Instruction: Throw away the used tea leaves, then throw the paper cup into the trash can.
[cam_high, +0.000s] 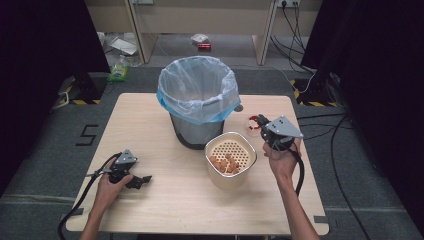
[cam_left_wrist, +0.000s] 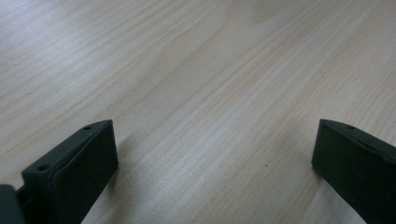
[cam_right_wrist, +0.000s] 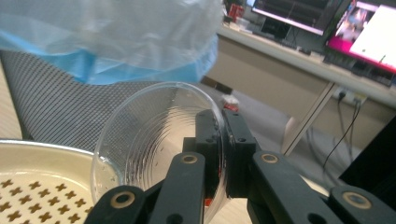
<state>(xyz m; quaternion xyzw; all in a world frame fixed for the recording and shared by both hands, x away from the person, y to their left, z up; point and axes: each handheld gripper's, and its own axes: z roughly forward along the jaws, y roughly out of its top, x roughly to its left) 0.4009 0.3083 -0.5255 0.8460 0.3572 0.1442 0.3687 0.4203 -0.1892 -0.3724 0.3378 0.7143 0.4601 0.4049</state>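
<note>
My right gripper (cam_high: 261, 122) (cam_right_wrist: 223, 117) is shut on the rim of a small clear bowl (cam_high: 253, 125) (cam_right_wrist: 152, 135), holding it tilted in the air between the bin and a cream container. The bowl shows a bit of red at its lower edge. The cream container (cam_high: 227, 177) (cam_right_wrist: 32, 148) stands on the table just left of that hand, with a perforated insert and several brown food pieces (cam_high: 225, 164) inside. My left gripper (cam_high: 142, 179) (cam_left_wrist: 214, 127) rests low on the wooden table (cam_high: 150, 115) at the front left, jaws wide open with bare wood between them.
A black mesh bin (cam_high: 192, 132) (cam_right_wrist: 56, 93) lined with a blue bag (cam_high: 197, 90) (cam_right_wrist: 116, 28) stands at the table's middle back. Beyond the table are a desk, cables and litter on the floor (cam_high: 200, 42).
</note>
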